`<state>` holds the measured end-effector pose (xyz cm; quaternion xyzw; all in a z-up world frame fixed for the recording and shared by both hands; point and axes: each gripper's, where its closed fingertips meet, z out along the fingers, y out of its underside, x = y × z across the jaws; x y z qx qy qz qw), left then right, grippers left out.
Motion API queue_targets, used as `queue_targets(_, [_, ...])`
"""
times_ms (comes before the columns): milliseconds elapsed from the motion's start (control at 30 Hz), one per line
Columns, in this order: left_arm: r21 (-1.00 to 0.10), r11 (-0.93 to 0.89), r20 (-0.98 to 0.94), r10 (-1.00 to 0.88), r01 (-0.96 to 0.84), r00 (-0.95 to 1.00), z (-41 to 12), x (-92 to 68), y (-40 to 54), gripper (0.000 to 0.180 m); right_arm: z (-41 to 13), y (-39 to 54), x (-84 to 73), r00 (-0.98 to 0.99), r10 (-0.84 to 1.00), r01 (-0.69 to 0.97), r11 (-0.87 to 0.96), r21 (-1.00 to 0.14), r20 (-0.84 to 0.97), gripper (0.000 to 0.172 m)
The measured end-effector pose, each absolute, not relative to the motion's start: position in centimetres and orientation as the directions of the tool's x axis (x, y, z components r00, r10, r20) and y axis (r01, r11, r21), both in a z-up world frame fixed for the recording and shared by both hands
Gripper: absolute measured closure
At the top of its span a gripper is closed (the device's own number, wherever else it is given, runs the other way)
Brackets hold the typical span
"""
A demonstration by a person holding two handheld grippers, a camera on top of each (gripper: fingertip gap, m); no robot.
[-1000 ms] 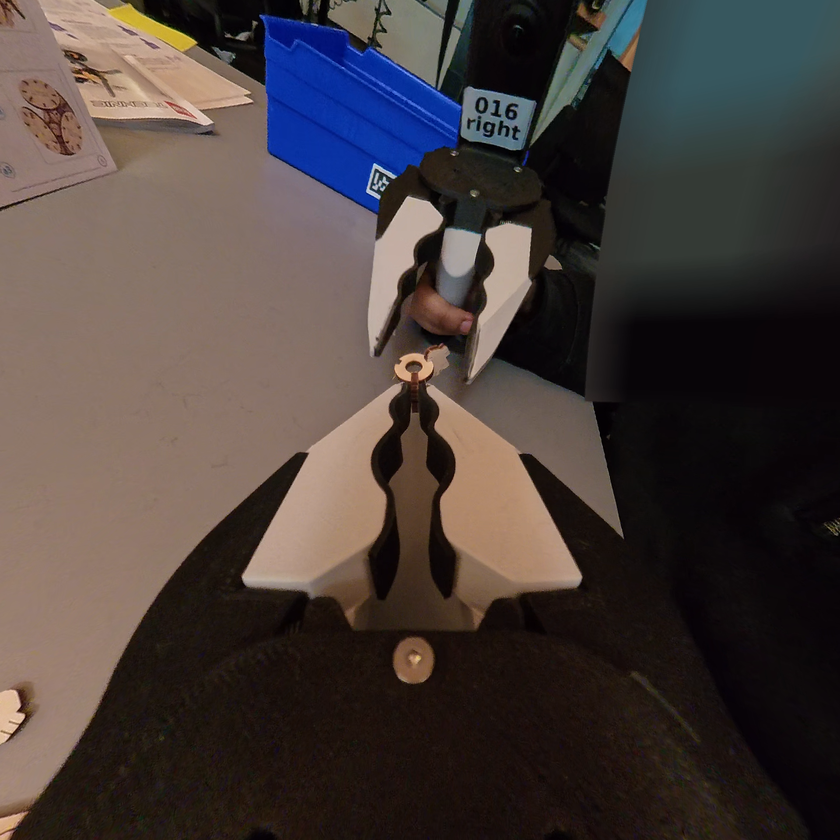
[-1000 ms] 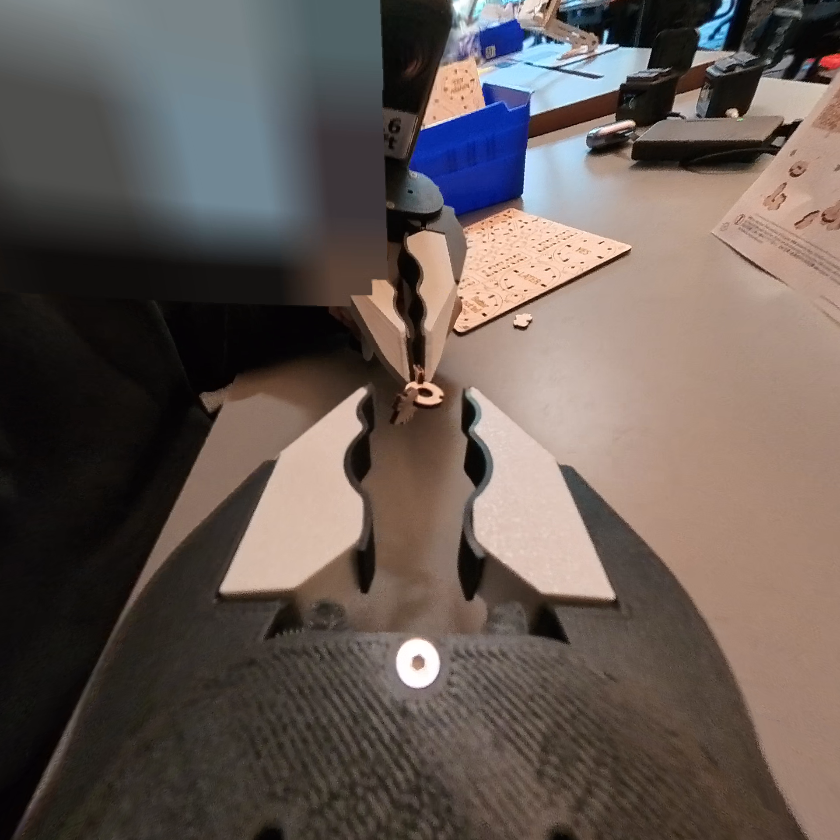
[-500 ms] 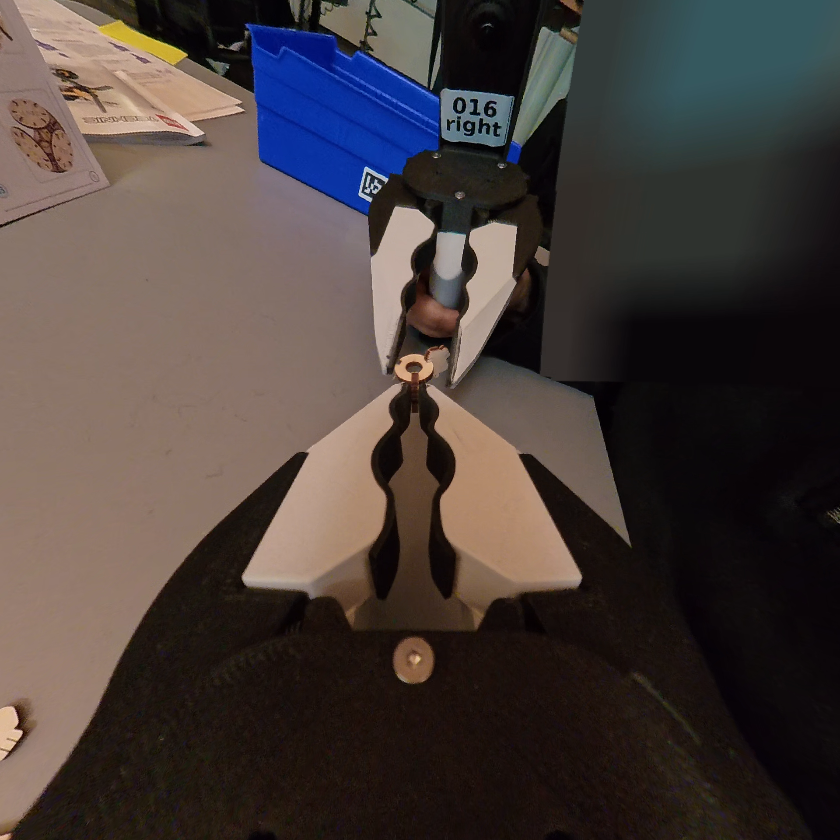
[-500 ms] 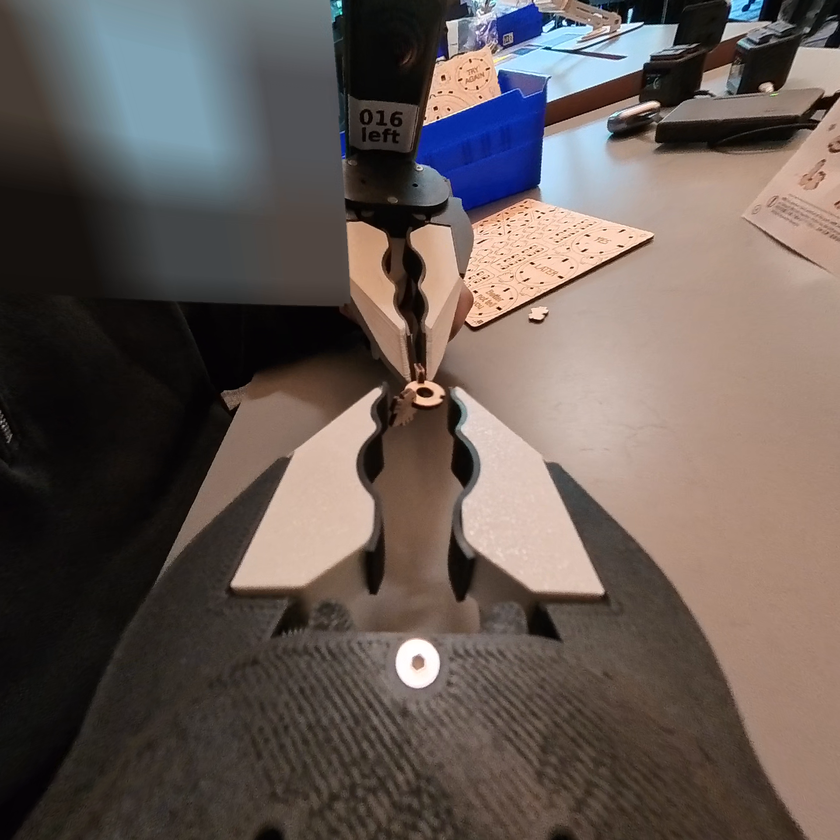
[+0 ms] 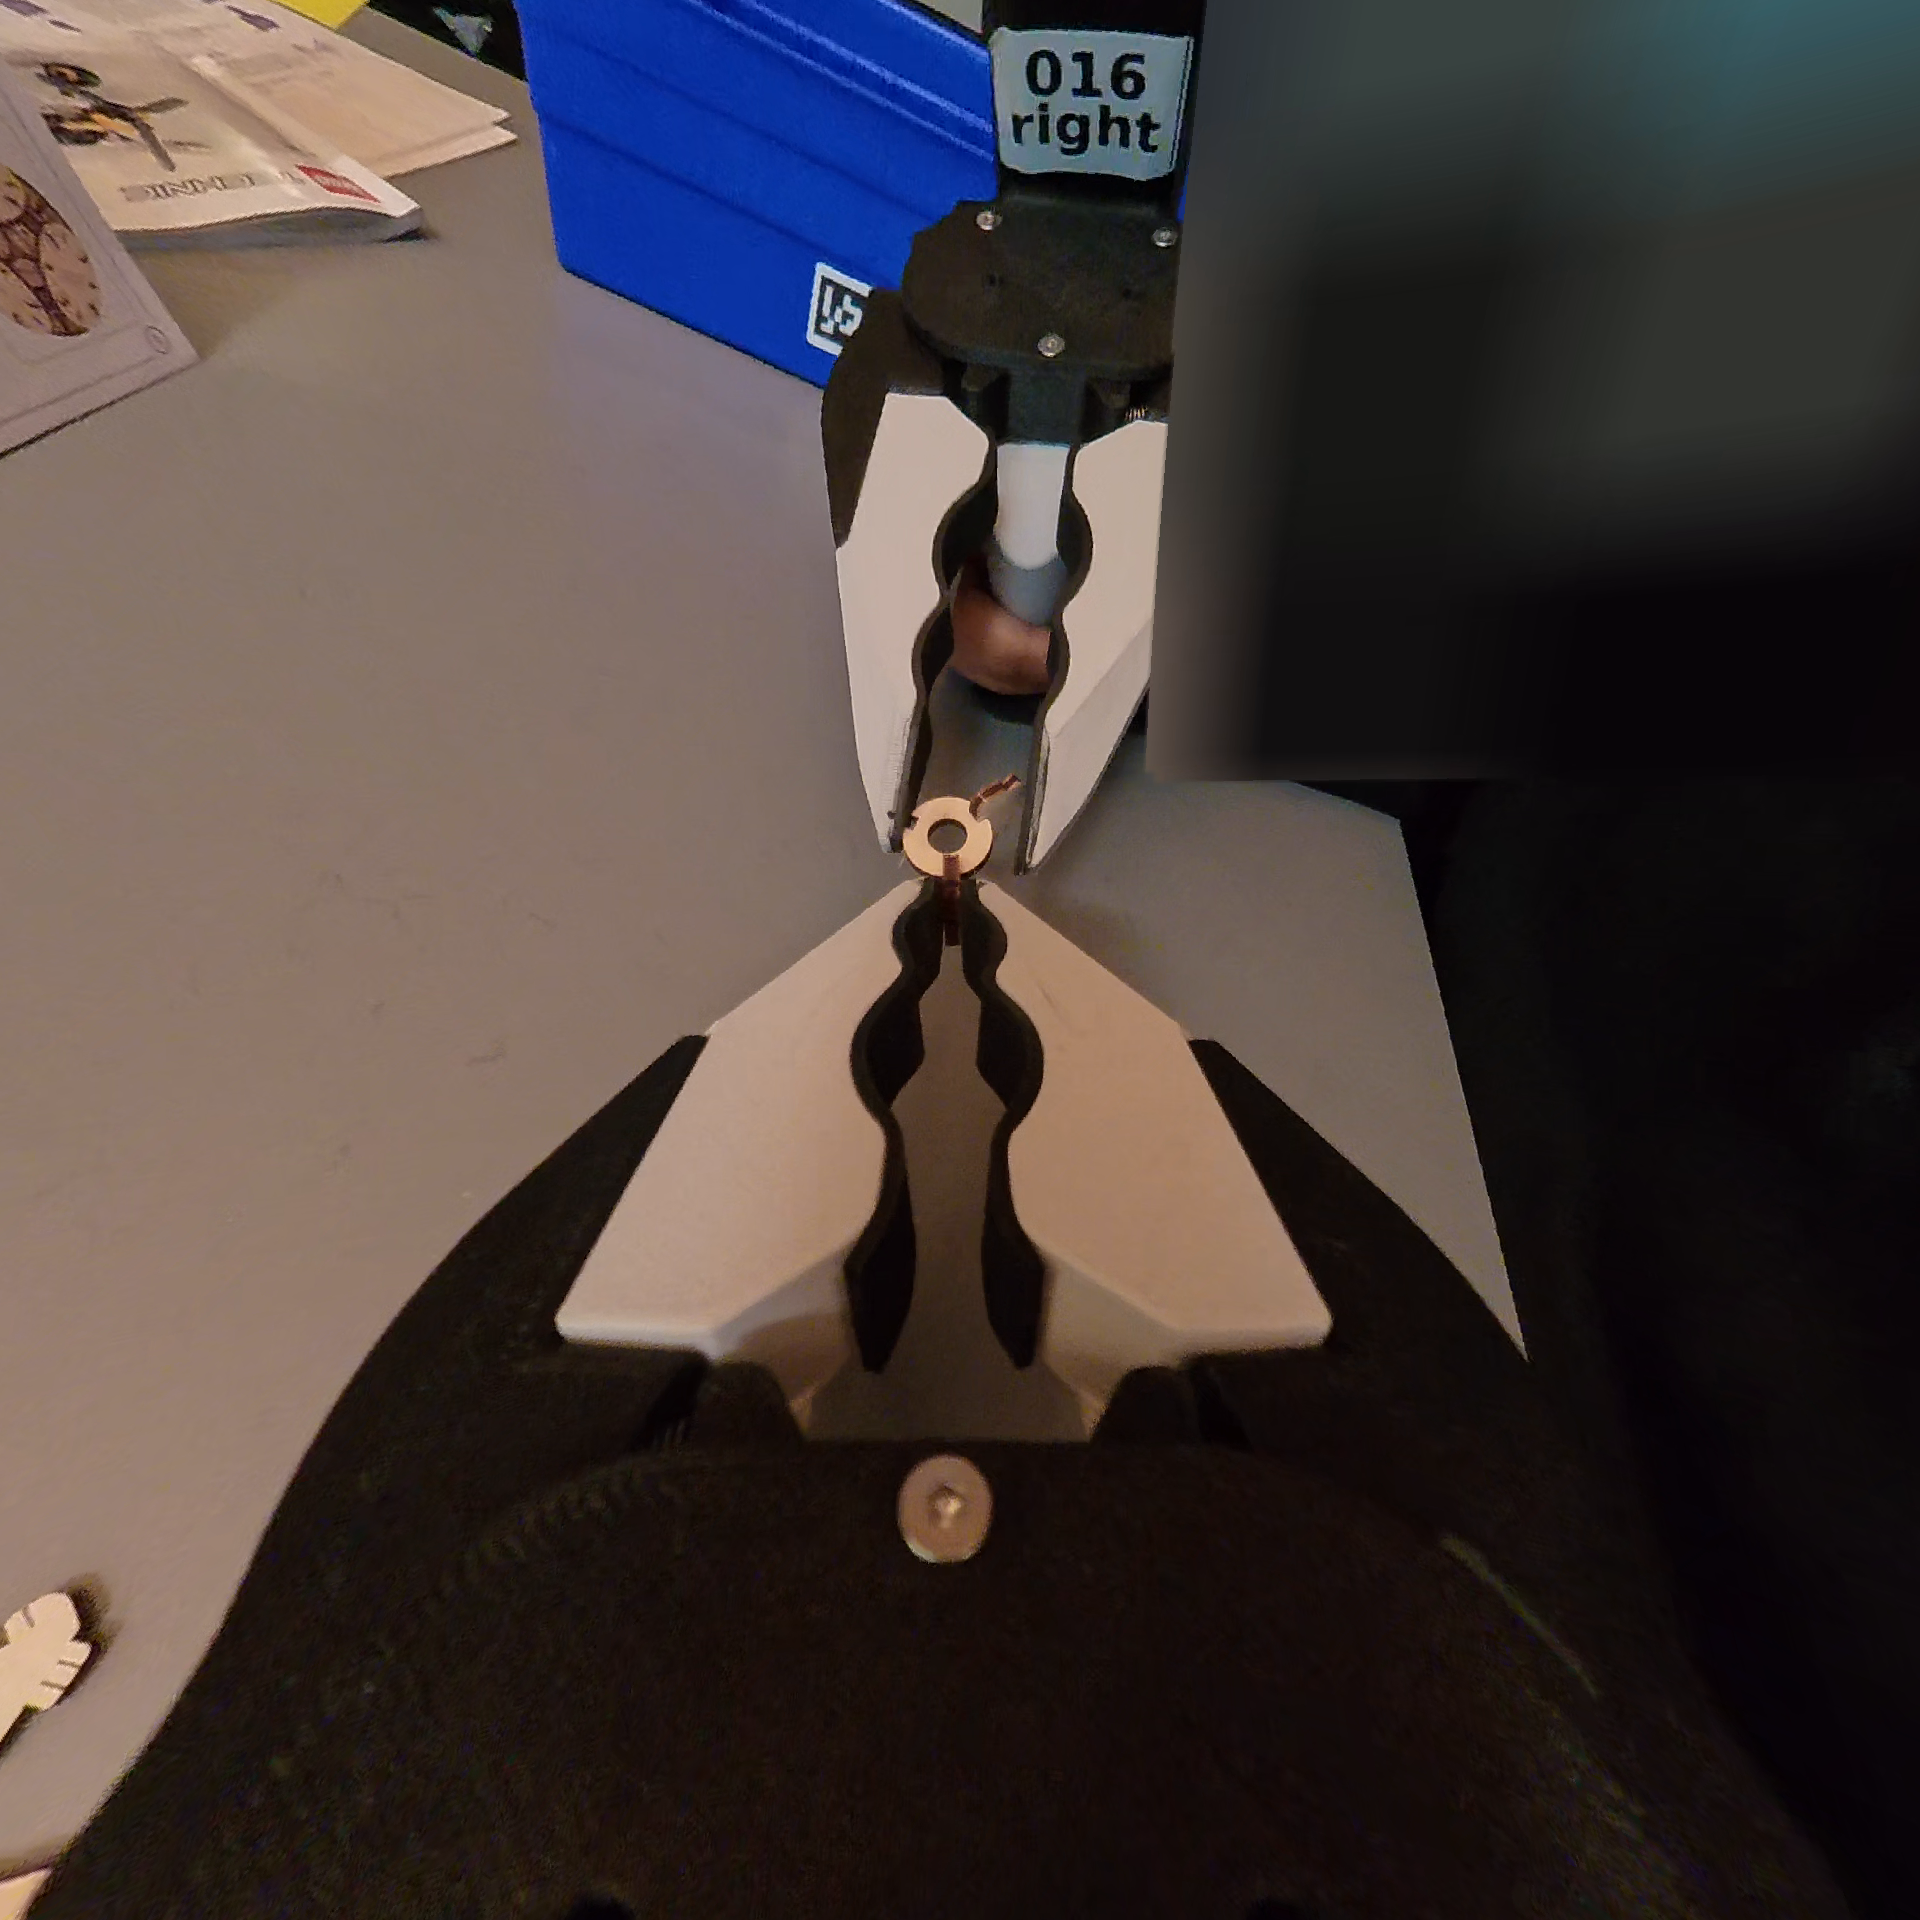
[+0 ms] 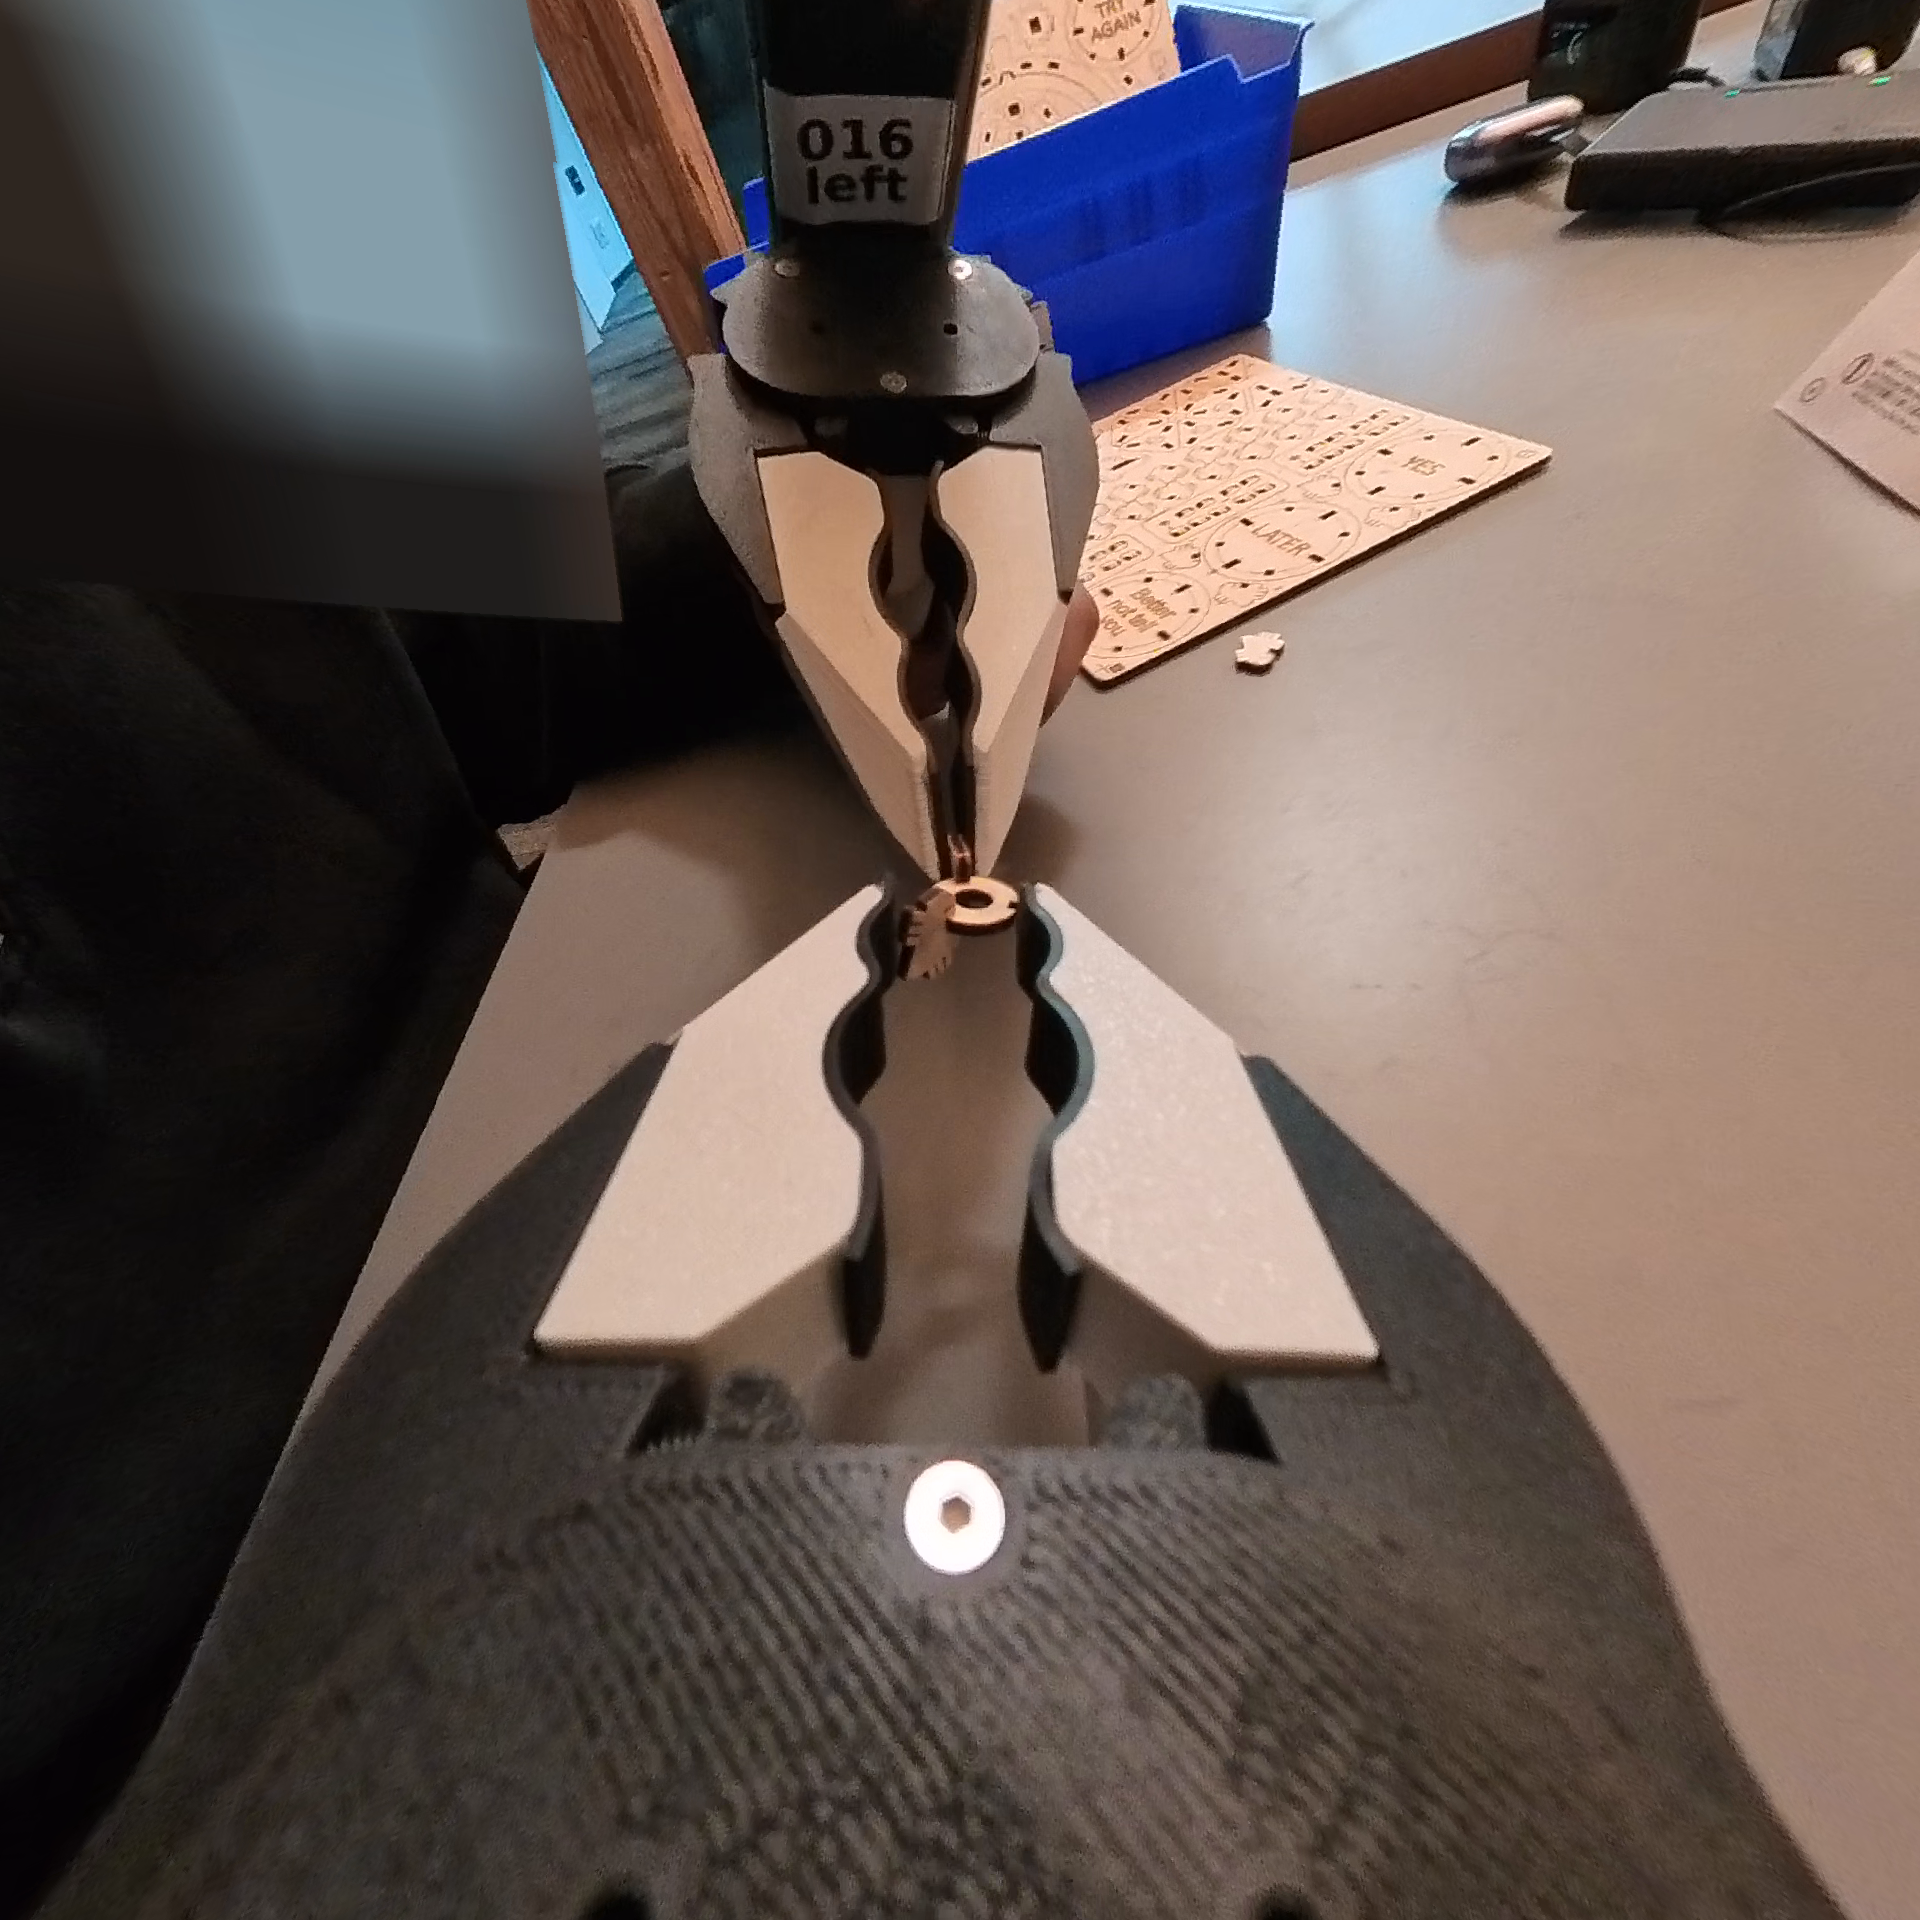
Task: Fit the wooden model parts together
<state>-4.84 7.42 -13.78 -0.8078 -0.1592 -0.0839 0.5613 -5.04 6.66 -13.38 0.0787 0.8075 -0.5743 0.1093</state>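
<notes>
Left wrist view, far left: paper leaflets at the back of the grey table, and a pale leaf-shaped wooden cutout at the near edge. Next along, a blue bin stands behind the grippers. Centre: the left gripper is clenched, its tips pinching a thin wooden tab held on edge. A small wooden ring sits on the far end of the tab, lifted off the table, just past the fingertips. The right gripper faces it from the opposite side with its jaws parted around the ring. One fingertip is at the ring's left edge; the other stands clear, with table visible in the gap, so it is not gripping. A hand shows behind its fingers. Right side is a blur patch and dark clothing. Right wrist view, left: dark clothing, then a wooden post. Centre: same ring between the right gripper's spread tips. A toothed wooden bit hangs off the ring's left side, close against the left pad; cannot tell if it touches. Further right: a flat wooden sheet of cutouts lies on the table, with a tiny loose wooden piece just beside its near corner. A paper sheet lies at the far right edge, with black devices at the back.
</notes>
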Motion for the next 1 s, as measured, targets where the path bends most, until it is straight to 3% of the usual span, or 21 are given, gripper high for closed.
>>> queue_targets(400, [-0.869,-0.356,0.301,0.17,0.343,0.938,-14.3,-4.7,7.3,0.18,-14.0,6.5,-4.9,-0.969,0.009,0.234,0.364,-0.902,-0.248,0.152])
queue_targets(533, [-0.883,-0.278,0.332,0.201,0.378,0.922,-13.4,-5.5,7.5,0.18,-13.3,6.7,-5.8,-0.957,0.036,0.283,0.306,-0.909,-0.286,0.152])
queue_targets(667, [-0.89,-0.185,0.375,0.218,0.416,0.901,-12.3,-6.3,7.2,0.155,-12.0,7.5,-7.4,-0.926,0.069,0.379,0.19,-0.906,-0.372,0.152])
queue_targets(1000, [-0.845,-0.072,0.512,0.177,0.53,0.841,-11.2,-6.5,7.4,0.167,-10.8,7.1,-7.1,-0.861,-0.011,0.506,0.097,-0.857,-0.509,0.151])
